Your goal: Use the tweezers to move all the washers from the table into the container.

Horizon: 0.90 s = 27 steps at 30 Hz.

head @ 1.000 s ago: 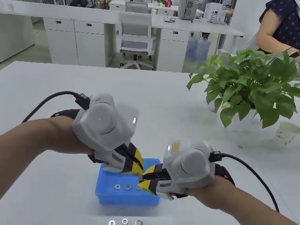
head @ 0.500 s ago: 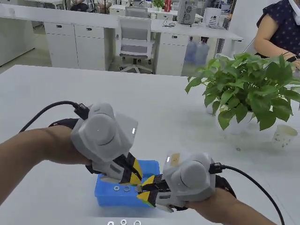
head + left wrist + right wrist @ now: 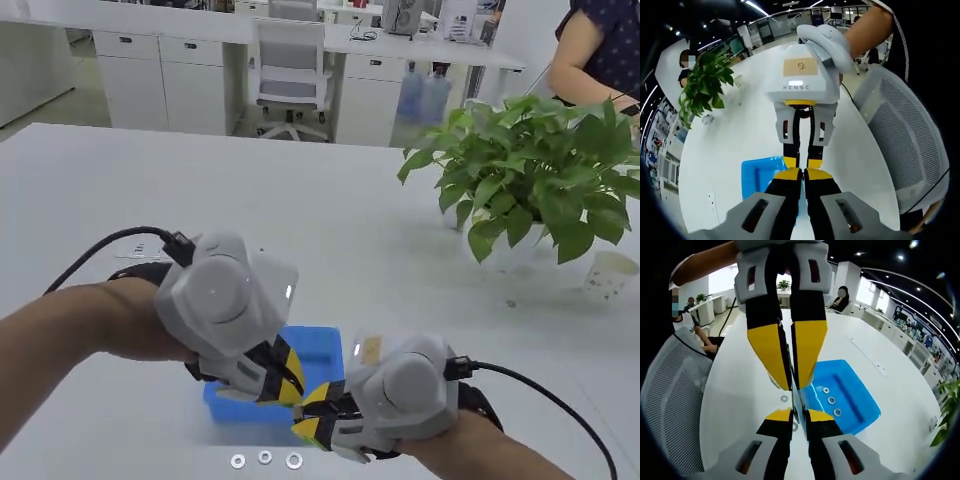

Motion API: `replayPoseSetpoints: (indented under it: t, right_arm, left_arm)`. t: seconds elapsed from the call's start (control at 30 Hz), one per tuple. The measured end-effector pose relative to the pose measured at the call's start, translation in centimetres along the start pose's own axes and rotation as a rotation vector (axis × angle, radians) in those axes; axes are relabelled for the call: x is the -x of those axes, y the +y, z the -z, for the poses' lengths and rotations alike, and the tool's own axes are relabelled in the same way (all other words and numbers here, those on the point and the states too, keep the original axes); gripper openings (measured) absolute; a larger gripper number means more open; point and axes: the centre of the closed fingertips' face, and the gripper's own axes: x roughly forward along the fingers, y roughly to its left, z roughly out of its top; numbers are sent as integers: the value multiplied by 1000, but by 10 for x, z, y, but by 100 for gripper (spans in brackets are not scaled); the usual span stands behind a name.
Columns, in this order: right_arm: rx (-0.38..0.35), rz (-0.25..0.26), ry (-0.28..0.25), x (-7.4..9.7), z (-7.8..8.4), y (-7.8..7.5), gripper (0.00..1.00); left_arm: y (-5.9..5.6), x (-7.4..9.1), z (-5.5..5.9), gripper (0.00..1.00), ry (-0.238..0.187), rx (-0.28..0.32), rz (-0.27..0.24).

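1. Right gripper [image 3: 793,415]: jaws were pinched on thin tweezers [image 3: 795,402].
2. Left gripper [image 3: 802,174]: jaws were together, meeting right gripper's tips (hold unclear).
3. Washers [image 3: 831,400]: three lay inside blue container [image 3: 862,415].
4. Loose washers [image 3: 265,457]: three lay on white table [image 3: 100,190].

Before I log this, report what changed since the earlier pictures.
The left hand-held gripper and right hand-held gripper, still shut tip to tip on the tweezers, drew back toward the near rim of the blue container, nearer the three washers on the table. Nothing picked up or dropped; those and the three washers in the container stayed put.
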Motion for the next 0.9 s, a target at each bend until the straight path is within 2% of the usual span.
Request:
replayPoseSetpoints:
  t: [0.37,0.9]
  right_arm:
    - [-21,-18,9,-9,11,9,12]
    - [-38,-43,24,-22,23,16,12]
  left_arm:
    - [-8,-11,8,6,4,14,29]
    - [-12,-23,21,6,9,36,56]
